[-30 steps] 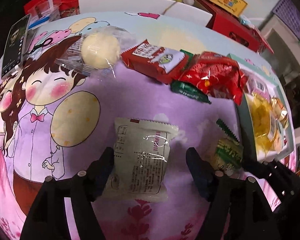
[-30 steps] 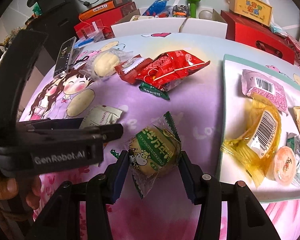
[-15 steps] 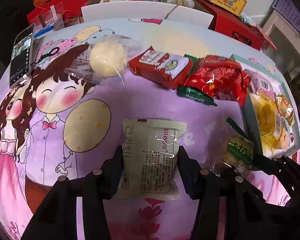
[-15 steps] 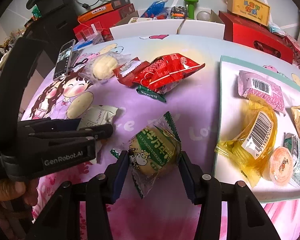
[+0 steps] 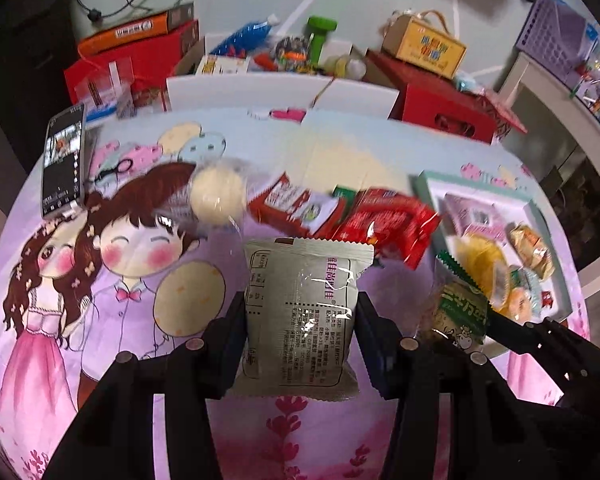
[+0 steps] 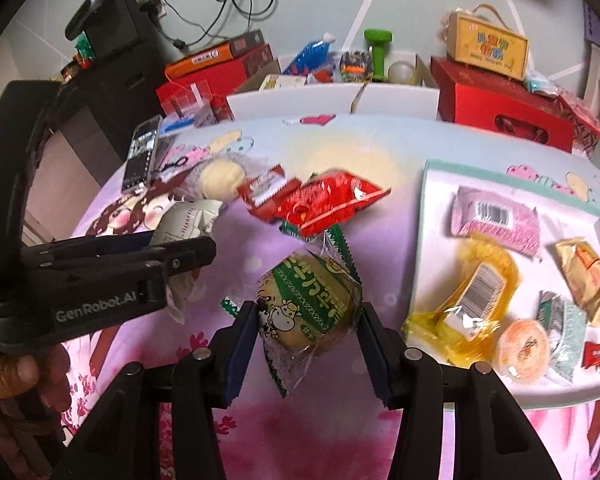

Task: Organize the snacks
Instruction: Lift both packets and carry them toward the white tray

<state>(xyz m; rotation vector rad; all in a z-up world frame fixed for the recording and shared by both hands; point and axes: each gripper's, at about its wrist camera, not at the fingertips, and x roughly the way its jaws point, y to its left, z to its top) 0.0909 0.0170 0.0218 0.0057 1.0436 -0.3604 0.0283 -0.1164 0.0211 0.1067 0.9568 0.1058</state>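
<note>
My left gripper [image 5: 300, 336] is shut on a grey-white snack packet [image 5: 302, 312] and holds it above the cartoon tablecloth. My right gripper [image 6: 308, 332] is shut on a green cow-print snack bag [image 6: 310, 304], also lifted; that bag shows in the left wrist view [image 5: 460, 314]. The left gripper with its packet [image 6: 188, 220] shows at the left of the right wrist view. A white tray [image 6: 436, 208] with a teal rim lies to the right and holds several snacks. Red snack packs [image 6: 324, 204] and a wrapped bun [image 6: 220, 178] lie on the table beyond.
A phone [image 5: 62, 166] lies at the far left of the table. Red boxes [image 6: 504, 108], a white box [image 6: 332, 98] with small items and a yellow gift box [image 6: 488, 46] line the back edge. A small green packet [image 6: 290, 230] lies under the red packs.
My left gripper closed on the grey-white packet and lifted it off the table. My right gripper kept hold of the green bag and also rose.
</note>
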